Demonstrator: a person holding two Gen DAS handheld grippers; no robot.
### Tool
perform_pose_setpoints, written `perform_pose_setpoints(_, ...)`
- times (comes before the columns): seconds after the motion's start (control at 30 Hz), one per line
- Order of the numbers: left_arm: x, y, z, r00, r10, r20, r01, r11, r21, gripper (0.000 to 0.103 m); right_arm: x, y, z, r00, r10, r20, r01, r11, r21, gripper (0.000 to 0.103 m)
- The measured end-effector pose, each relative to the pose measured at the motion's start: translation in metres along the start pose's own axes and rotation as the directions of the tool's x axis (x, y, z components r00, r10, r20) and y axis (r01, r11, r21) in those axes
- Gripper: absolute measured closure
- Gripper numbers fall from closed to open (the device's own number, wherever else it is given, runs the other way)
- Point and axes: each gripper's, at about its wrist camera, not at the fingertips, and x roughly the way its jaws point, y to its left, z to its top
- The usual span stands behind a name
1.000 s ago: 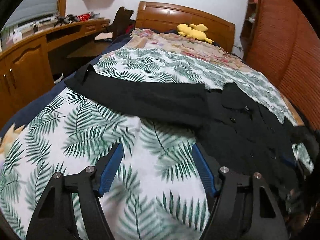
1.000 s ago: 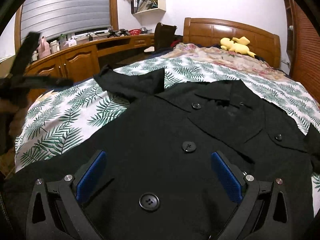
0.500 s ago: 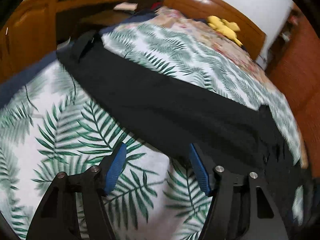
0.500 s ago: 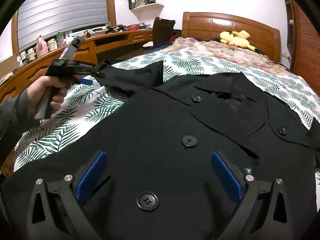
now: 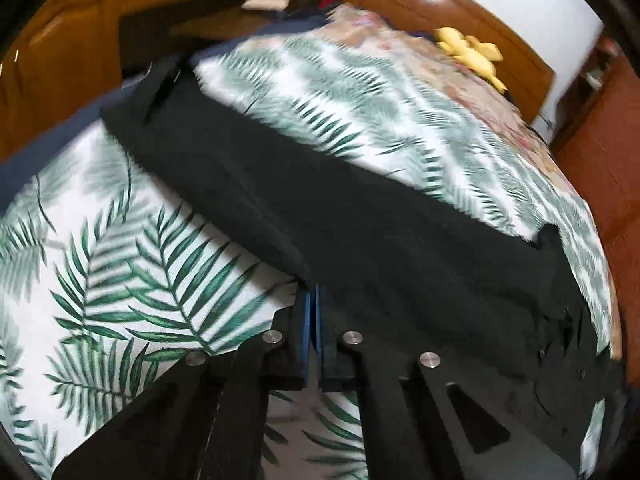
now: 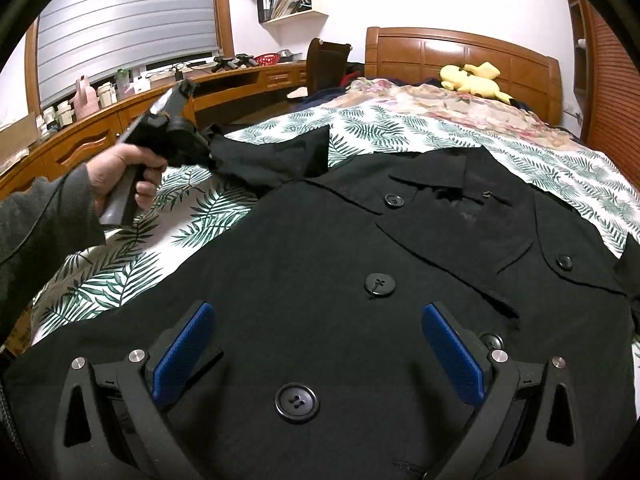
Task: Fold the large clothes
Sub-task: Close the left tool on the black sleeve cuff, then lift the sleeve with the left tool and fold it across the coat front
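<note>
coat: black coat [image 6: 320, 248], matte woven cloth, lies flat front-up on the bed, collar end toward the headboard; wide flat lapels, fold lines crisp
buttons: round black plastic buttons [image 6: 296, 402], four-hole, glossy rims; several in a line down the front, one more on the far flap
sleeve: long black sleeve [image 5: 280, 184] stretched out sideways from the coat across the sheet, a flat band with a slightly fuzzy edge; cuff end near the bed's side
left gripper: left gripper [image 5: 311, 300] black plastic frame, silver rivets, blue ribbed pads; jaws pressed together at the near edge of the sleeve, cloth pinched between the pads; view blurred
left hand: hand [image 6: 120, 168] wrapped round the gripper's grey handle, dark sleeve cuff at the wrist, seen from the right wrist view
right gripper: right gripper [image 6: 316, 344] same build, blue textured pads; jaws spread wide, nothing between them, above the coat's lower front
sheet: bedsheet [image 5: 120, 272] white with green fern-leaf print, smooth, a few soft creases
blanket: floral blanket [image 6: 440, 108] beige-pink, rumpled, at the head end
toy: yellow plush toy [image 6: 474, 80] soft, lumpy, just beside the headboard
headboard: headboard [image 6: 460, 50] glossy brown wood, panelled, curved top
desk: wooden desk [image 6: 120, 124] along the window wall, glossy, bottles and clutter on top
</note>
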Motion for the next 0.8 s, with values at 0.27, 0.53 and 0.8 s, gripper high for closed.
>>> perform_pose_setpoints(0.27, -0.094, -0.083, -0.036, 0.986, -0.153, 0.060, 0.137, 0.969, 0.206, 0.101, -0.001, -0.001, -0.003, 1.000, 0.003, 0.012, -0.003, 1.000, 0.016, 0.000)
perform_pose_setpoints(0.53, -0.129, -0.095, -0.083, 0.991, -0.127, 0.050, 0.106, 0.947, 0.303, 0.097, 0.000, 0.001, -0.003, 1.000, 0.000, 0.016, -0.001, 1.000, 0.015, 0.000)
perform_pose_setpoints(0.8, -0.136, -0.054, -0.069, 0.991, -0.072, 0.116, 0.038, 0.960, 0.278, 0.056, 0.002, 0.004, -0.003, 1.000, -0.002, 0.012, 0.002, 1.000, 0.012, 0.000)
